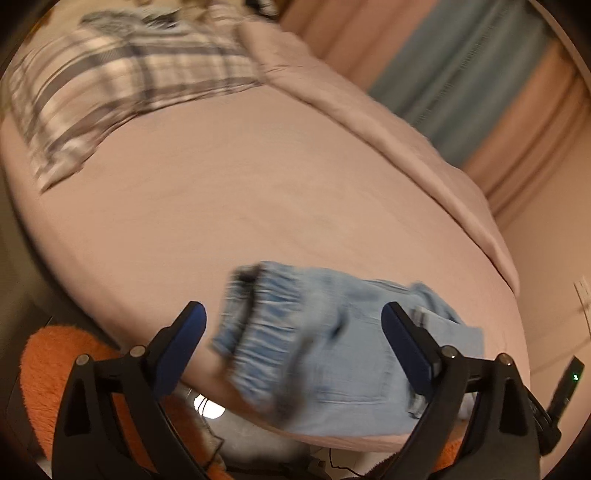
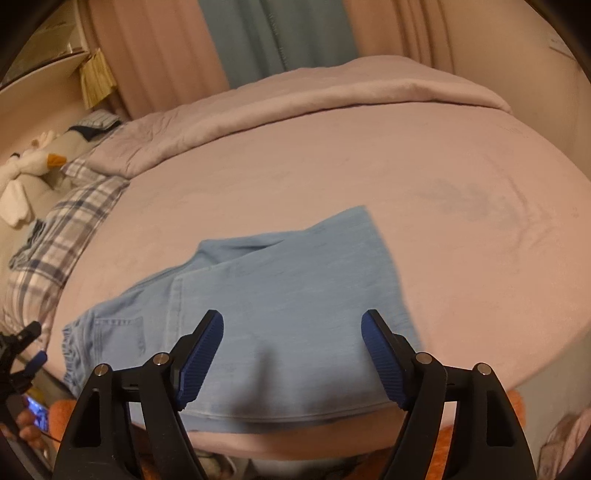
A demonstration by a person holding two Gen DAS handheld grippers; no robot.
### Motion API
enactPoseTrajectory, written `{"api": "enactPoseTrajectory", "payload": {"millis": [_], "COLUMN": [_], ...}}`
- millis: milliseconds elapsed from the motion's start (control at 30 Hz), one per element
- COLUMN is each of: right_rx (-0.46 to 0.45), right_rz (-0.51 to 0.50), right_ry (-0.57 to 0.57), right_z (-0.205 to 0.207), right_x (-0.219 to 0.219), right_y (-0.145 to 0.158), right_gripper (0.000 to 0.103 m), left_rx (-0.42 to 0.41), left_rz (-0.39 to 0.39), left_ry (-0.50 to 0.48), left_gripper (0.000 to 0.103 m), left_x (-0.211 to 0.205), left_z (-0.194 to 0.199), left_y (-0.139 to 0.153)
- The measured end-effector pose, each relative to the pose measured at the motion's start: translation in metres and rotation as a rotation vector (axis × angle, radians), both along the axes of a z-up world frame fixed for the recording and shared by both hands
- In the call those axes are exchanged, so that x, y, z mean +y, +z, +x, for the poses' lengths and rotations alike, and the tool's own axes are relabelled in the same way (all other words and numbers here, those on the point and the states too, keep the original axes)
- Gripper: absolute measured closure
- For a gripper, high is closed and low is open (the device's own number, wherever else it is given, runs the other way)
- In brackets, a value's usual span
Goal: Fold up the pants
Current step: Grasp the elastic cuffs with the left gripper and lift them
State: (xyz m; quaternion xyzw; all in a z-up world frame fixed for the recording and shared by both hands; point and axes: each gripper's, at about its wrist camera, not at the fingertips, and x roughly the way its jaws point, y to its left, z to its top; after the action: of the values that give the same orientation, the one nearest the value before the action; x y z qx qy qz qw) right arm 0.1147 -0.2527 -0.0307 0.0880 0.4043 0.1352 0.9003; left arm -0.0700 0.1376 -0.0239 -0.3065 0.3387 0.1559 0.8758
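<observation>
Light blue denim pants (image 2: 266, 302) lie flat on the pink bed near its front edge, elastic waistband to the left, legs reaching toward the middle. In the left wrist view the waistband end of the pants (image 1: 314, 347) is blurred and lies between the fingers. My left gripper (image 1: 293, 317) is open and empty, just above the waistband. My right gripper (image 2: 292, 325) is open and empty, above the leg part at the bed's front edge. The left gripper also shows at the left edge of the right wrist view (image 2: 22, 354).
The pink bed sheet (image 2: 406, 206) has a rolled pink duvet (image 2: 295, 99) along its far side. A plaid pillow (image 1: 122, 85) lies at the head, with a stuffed toy (image 2: 33, 166) beside it. An orange fluffy rug (image 1: 48, 369) lies below the bed. Curtains (image 2: 258, 33) hang behind.
</observation>
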Motion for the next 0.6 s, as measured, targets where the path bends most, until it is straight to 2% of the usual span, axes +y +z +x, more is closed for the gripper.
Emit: {"api": "enactPoseTrajectory", "payload": {"millis": [167, 467, 600], "right_rx": [0.021, 0.061, 0.057], "right_rz": [-0.019, -0.038, -0.055], "right_ry": [0.025, 0.051, 0.068], "right_z": [-0.003, -0.008, -0.009], "right_x": [0.014, 0.025, 0.031], "right_y": [-0.005, -0.008, -0.009], "right_gripper": [0.023, 0.023, 0.023], "left_rx": [0.053, 0.091, 0.088], "left_rz": [-0.082, -0.255, -0.226], "left_ry": [0.038, 0.011, 0.005], "left_gripper": [0.007, 0.008, 0.009], "left_x": [0.023, 0.021, 0.014], "left_z": [-0.002, 0.003, 0.004], "left_y": [-0.030, -0.067, -0.066]}}
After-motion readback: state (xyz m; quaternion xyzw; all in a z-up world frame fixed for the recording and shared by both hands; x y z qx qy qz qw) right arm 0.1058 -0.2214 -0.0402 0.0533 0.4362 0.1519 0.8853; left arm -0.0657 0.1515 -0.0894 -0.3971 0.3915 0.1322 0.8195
